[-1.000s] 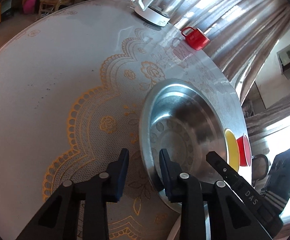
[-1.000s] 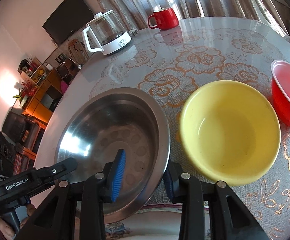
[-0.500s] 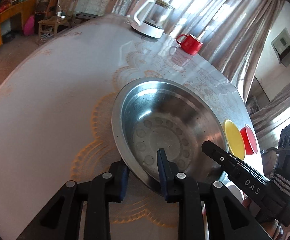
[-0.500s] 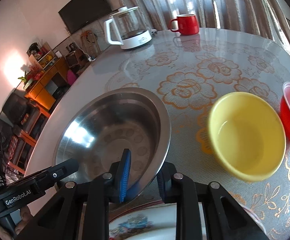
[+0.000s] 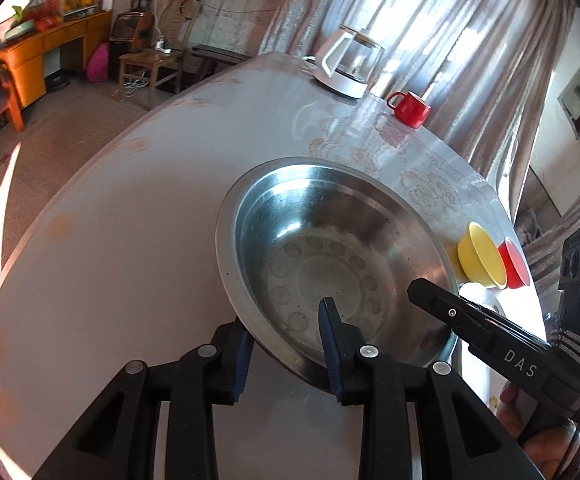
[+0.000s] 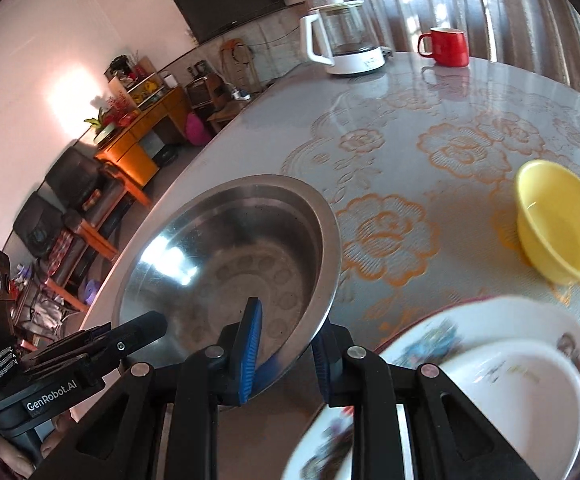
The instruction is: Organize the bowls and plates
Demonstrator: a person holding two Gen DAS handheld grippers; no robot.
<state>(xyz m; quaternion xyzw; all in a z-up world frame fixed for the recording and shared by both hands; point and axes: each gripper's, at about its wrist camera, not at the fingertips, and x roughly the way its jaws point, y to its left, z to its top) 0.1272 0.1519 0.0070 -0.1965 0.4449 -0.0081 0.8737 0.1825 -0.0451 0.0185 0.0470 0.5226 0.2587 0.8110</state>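
A large steel bowl (image 5: pixel 329 248) is held above the table by both grippers. My left gripper (image 5: pixel 286 340) is shut on its near rim, one finger inside, one outside. My right gripper (image 6: pixel 286 344) is shut on the opposite rim of the steel bowl (image 6: pixel 230 256). A yellow bowl (image 6: pixel 561 224) and a red bowl (image 5: pixel 513 264) sit on the table to the right; the yellow bowl also shows in the left wrist view (image 5: pixel 481 256). A white patterned plate (image 6: pixel 469 392) with a white bowl in it lies below my right gripper.
A glass kettle on a white base (image 6: pixel 341 40) and a red mug (image 6: pixel 445 46) stand at the far side of the round table (image 5: pixel 130 240). The table's edge curves along the left; beyond it are floor, chairs and an orange cabinet.
Both grippers closed on the steel bowl's rim and lifted it up from the table. The views rose and the patterned plate came into the right wrist view.
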